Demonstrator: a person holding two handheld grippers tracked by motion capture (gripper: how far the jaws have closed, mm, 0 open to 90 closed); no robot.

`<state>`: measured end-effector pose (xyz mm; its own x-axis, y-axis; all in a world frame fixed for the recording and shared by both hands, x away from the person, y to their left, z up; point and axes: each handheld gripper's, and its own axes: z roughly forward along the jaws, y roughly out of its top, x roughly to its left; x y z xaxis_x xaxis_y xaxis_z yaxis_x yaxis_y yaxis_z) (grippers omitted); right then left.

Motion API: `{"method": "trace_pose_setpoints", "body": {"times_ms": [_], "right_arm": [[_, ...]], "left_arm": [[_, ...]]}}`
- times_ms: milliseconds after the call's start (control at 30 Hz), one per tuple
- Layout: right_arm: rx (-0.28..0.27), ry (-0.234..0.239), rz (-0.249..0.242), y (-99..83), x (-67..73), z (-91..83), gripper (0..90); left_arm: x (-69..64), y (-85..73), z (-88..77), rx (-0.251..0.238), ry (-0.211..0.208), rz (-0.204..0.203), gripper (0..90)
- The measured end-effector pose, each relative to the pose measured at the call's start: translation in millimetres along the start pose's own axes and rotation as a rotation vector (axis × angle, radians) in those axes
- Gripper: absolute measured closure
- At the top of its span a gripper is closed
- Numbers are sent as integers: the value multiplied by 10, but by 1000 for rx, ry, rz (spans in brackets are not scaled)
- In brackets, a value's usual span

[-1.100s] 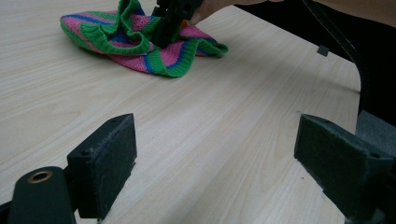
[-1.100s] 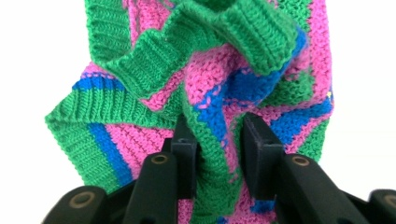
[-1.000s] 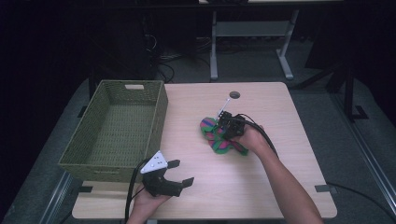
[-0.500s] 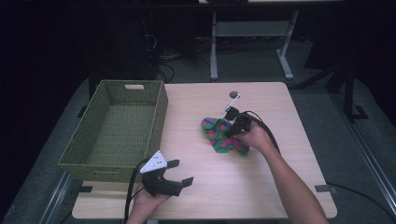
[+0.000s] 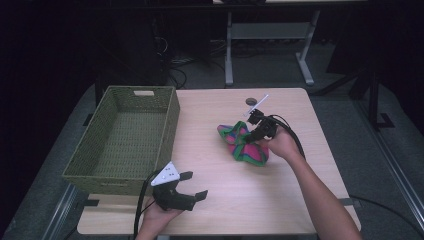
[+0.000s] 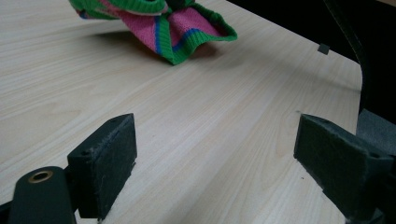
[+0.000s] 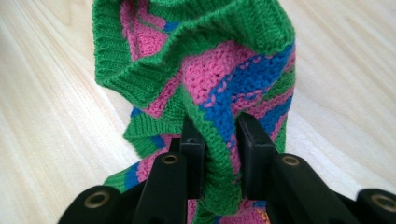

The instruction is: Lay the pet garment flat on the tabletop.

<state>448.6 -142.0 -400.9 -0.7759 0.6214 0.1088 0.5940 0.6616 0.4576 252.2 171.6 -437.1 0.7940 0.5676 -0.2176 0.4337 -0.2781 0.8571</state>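
A knitted cloth (image 5: 242, 144) in green, pink and blue stripes lies crumpled at the middle right of the wooden table (image 5: 220, 205). My right gripper (image 5: 254, 134) is shut on a fold of it, and in the right gripper view the cloth (image 7: 210, 84) bunches up between the two pads (image 7: 194, 158). One part hangs lifted while the rest trails on the wood. My left gripper (image 5: 192, 185) rests near the front edge, jaws wide apart with nothing between them (image 6: 215, 163). From there the cloth (image 6: 173, 23) shows far ahead.
A green woven basket (image 5: 95, 165) stands at the left of the table, nothing in it. A small round hole (image 5: 250, 101) sits near the back edge. Bare wood lies between the basket and the cloth. Dark floor and a desk frame lie behind.
My right gripper has risen and drawn a little to the right with the cloth pinched in it, pulling the fabric upward. The left gripper has kept still.
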Motion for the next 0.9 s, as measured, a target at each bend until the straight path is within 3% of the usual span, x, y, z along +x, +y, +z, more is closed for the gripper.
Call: {"method": "trace_pose_setpoints", "body": {"times_ms": [433,500,900], "right_arm": [[-57,15,-6,-29,52,-356,745],[-88,27,-3,-76,70,-485,745],[-125,27,-31,-233,177,-737,748]], "left_arm": [[-2,-4,5,0,1,-1,127],[-5,-5,7,-2,3,1,128],[-27,-1,16,2,1,2,128]]}}
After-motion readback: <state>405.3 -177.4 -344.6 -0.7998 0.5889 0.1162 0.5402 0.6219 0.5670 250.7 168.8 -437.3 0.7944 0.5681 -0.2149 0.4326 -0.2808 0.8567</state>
